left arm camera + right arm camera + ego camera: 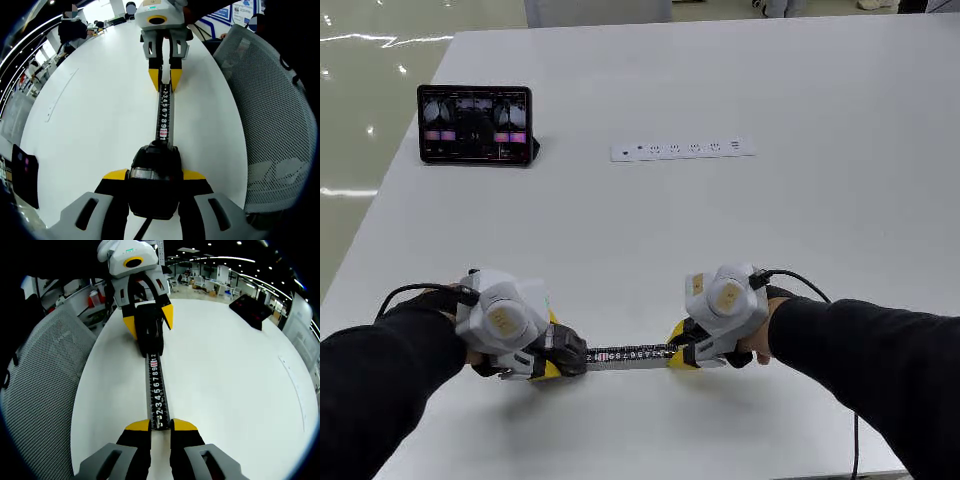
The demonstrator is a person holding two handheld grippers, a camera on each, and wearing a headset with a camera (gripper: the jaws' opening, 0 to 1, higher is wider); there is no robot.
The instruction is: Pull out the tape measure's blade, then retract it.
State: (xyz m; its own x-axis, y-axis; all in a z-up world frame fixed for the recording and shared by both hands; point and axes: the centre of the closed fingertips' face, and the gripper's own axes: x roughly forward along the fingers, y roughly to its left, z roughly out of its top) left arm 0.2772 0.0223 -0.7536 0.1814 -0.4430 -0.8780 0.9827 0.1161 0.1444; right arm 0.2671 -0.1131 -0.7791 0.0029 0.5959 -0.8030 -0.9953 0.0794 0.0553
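White table [620,230]: L gripper [556,348] clamps tape measure case [570,350], R gripper [676,348] pinches blade [632,354] end, blade stretched btwn them. Tablet [475,123], power strip [682,150] farther back.

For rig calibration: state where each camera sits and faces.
Head view: on the headset, looking down at the table; both sleeves show.
Left gripper view: on the left claw, facing the right claw; own jaws show.
Right gripper view: on the right claw, facing the left; own jaws show.
All three share the tape measure's blade.

At front, left claw [155,174] holds tape measure [155,186]; blade [155,390] runs rightward into right claw [160,425]; tablet [475,124], power strip [683,150] behind.
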